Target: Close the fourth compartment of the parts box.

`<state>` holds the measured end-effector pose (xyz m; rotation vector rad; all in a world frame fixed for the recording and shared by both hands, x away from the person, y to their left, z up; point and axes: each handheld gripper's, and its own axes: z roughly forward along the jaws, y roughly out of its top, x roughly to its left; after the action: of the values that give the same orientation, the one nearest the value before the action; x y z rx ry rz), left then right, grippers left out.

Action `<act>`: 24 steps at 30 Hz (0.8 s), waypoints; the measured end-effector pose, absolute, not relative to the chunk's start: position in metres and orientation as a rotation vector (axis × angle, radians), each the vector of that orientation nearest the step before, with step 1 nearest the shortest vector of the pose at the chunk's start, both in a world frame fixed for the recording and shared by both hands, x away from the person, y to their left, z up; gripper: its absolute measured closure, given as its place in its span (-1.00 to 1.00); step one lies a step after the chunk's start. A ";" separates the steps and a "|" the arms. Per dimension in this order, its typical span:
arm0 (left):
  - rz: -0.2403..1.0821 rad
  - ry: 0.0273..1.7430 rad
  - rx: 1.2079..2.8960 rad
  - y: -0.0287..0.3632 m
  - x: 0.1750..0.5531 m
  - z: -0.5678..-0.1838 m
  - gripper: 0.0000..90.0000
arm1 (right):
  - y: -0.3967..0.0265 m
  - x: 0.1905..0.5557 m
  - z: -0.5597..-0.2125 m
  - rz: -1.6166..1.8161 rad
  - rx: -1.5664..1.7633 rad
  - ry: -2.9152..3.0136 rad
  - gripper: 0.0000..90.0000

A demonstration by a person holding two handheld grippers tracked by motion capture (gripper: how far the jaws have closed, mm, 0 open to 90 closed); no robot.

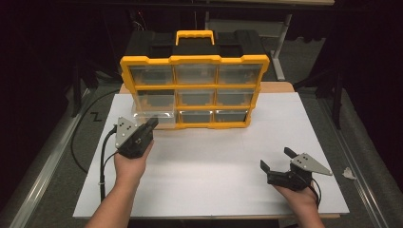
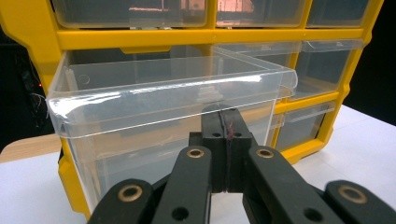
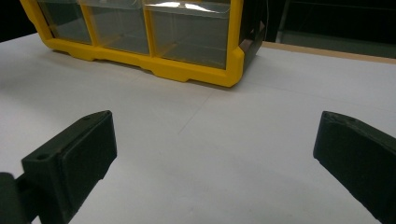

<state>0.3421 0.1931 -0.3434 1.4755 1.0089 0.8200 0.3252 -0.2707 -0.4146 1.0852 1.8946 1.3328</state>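
The person's two forearms enter from the near edge of the white table [image 1: 214, 190]; the right hand [image 1: 297, 194] holds the right gripper [image 1: 277, 159] low over the near right part of the sheet, jaws spread wide and holding nothing — in the right gripper view the two black pads stand at opposite sides with bare white surface between them. The table's right edge lies just beside this gripper; a wide bare stretch of sheet separates it from the organiser.

Farther in and to the left, the left hand [image 1: 130, 164] holds the left gripper [image 1: 151, 124] angled up toward the bottom-left drawer [image 2: 163, 100] of the yellow organiser [image 1: 195, 90]; in the left gripper view the jaws are pressed together, their tips at the middle of the drawer's clear front, just under its lip; whether they pinch a tab there cannot be told. The drawer stands pulled out of its bay, its clear rim forward of the yellow frame; the neighbouring drawers sit flush.

The organiser stands upright at the far middle of the table — three rows of three clear drawers, a black body behind, a yellow carry handle [image 1: 195, 37] on top; bare sheet lies to its left and right. Beyond the far edge are dark floor and a metal stand leg [image 1: 280, 47]; a small white scrap [image 1: 349, 173] lies on the floor at the right.
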 end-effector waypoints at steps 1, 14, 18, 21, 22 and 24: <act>0.822 1.008 1.476 0.193 0.342 -0.343 1.00 | -0.271 0.325 -0.415 1.333 1.085 1.894 -0.98; 0.836 1.023 1.485 0.192 0.349 -0.344 1.00 | -0.271 0.325 -0.414 1.334 1.086 1.889 -0.98; 0.833 1.031 1.477 0.192 0.352 -0.344 1.00 | -0.272 0.325 -0.414 1.334 1.088 1.887 -0.99; 0.835 1.034 1.475 0.192 0.354 -0.344 1.00 | -0.272 0.325 -0.414 1.334 1.087 1.887 -0.98; 0.834 1.036 1.474 0.192 0.354 -0.344 1.00 | -0.272 0.325 -0.413 1.334 1.086 1.887 -0.98; 0.823 1.042 1.466 0.192 0.355 -0.344 1.00 | -0.272 0.325 -0.413 1.337 1.088 1.885 -0.98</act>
<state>0.3553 0.1918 -0.3436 1.4660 1.0418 0.8234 0.3246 -0.2720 -0.4134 1.0875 1.8850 1.3370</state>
